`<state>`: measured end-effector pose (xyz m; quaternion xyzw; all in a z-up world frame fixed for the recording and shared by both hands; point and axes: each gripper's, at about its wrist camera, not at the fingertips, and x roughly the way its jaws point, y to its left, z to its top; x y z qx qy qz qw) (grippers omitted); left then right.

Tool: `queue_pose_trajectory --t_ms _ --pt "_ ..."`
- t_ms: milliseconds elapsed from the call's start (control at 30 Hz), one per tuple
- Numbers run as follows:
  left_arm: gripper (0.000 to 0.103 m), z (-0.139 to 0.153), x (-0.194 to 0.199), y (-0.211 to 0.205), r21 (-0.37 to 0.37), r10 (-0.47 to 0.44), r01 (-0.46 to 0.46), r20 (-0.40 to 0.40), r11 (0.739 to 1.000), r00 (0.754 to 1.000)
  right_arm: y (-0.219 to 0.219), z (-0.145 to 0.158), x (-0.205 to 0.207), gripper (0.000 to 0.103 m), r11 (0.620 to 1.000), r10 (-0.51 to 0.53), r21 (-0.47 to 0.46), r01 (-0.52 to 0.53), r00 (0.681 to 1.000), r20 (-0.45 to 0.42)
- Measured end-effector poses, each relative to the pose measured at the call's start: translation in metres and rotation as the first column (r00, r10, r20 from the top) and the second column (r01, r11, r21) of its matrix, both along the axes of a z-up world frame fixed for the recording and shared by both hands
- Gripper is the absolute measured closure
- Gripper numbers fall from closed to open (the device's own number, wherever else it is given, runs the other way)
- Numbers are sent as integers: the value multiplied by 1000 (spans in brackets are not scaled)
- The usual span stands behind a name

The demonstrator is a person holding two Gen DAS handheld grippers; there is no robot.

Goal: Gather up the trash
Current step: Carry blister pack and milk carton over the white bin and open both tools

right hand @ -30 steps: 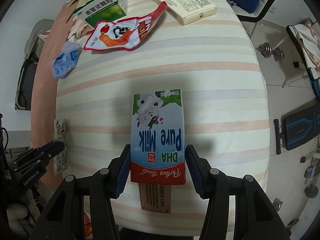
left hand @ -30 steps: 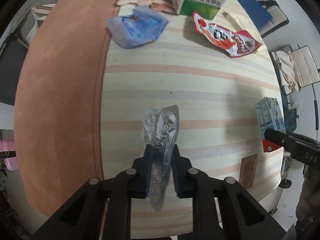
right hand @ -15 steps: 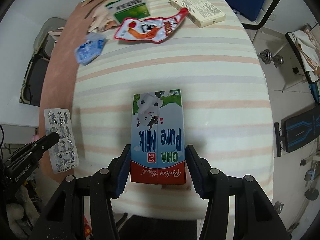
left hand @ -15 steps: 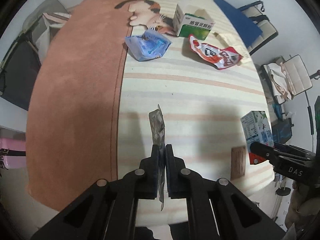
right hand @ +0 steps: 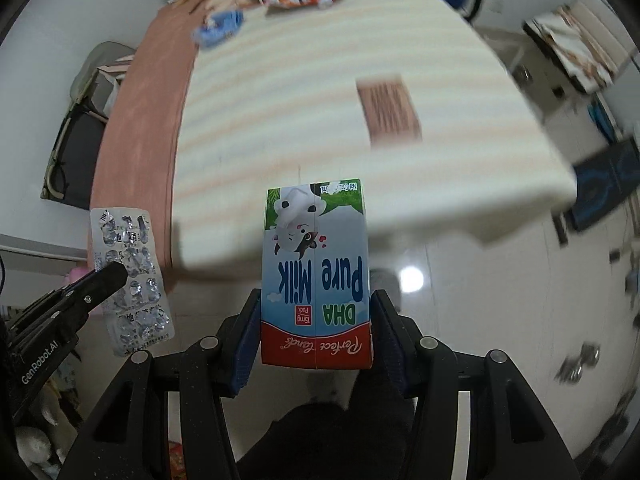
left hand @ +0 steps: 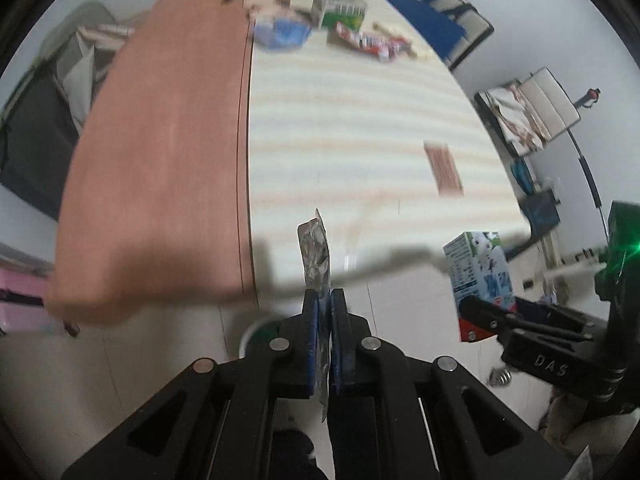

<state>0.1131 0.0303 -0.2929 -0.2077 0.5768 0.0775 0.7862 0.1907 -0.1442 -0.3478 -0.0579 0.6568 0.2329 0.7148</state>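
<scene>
I have two pieces of trash in hand. The silver blister pack point(left hand: 316, 254) is pinched edge-on in my left gripper point(left hand: 325, 312), jaws pressed together on the foil, and it hangs just past the near edge of the table point(left hand: 360, 128), over the floor. The milk carton point(right hand: 316, 276) sits upside down in my right gripper point(right hand: 316, 320), pads clamped on its two sides, also off the table and over the tiles. So both are lifted, neither is dropped anywhere yet. A pale round rim with green inside point(left hand: 260, 330) shows below my left jaws; I judge it may be the bin, but it is mostly hidden. At the far end the blue pouch point(left hand: 282, 34), the green-and-white box point(left hand: 340, 10) and the red wrapper point(left hand: 370, 42) lie uncollected, plus a brown card point(left hand: 444, 168) mid-table.
</scene>
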Motion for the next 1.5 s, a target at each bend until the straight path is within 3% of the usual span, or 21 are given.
queue_pose_trajectory --t_ms 233,433,633,700,733,767,833,900,967,1100,1300,1500 --pt "99 -78 -49 -11 -111 0 -12 -107 994 994 -25 -88 -78 48 999 -29 -31 25 991 -132" --pt "99 -203 -70 -7 -212 55 -101 -212 972 976 -36 -206 -109 48 999 -23 -43 13 973 -231" --pt "96 -321 -78 1 -221 80 -146 -282 964 956 -32 -338 -113 47 1000 3 13 1 952 -308" --pt "90 -350 -78 3 -203 85 -151 -301 967 950 -30 -371 -112 36 1000 10 12 -7 949 -315" --pt "75 -363 -79 4 -193 88 -153 -308 969 947 -28 -386 -114 24 1000 18 12 -15 950 -313" --pt "43 -377 -80 5 -177 101 -158 -293 972 951 -27 -397 -115 17 1000 27 7 -26 951 -307" --pt "13 -394 -83 7 -131 120 -164 -293 978 949 -24 -417 -118 10 998 51 -29 -61 960 -276" --pt "11 -404 -86 8 -92 135 -169 -294 981 946 -21 -428 -121 2 993 60 -83 -83 967 -246" --pt "0 -410 -91 8 -53 148 -172 -310 984 939 -14 -432 -117 0 987 67 -129 -97 973 -221" --pt "0 -407 -98 2 22 148 -149 -310 989 939 -11 -431 -116 0 969 82 -216 -117 983 -161" --pt "0 -392 -110 -5 47 136 -128 -319 991 938 -15 -413 -125 0 955 88 -271 -121 988 -130" --pt "0 -359 -127 -15 56 133 -121 -323 991 937 -22 -377 -134 0 953 68 -286 -98 991 -113"
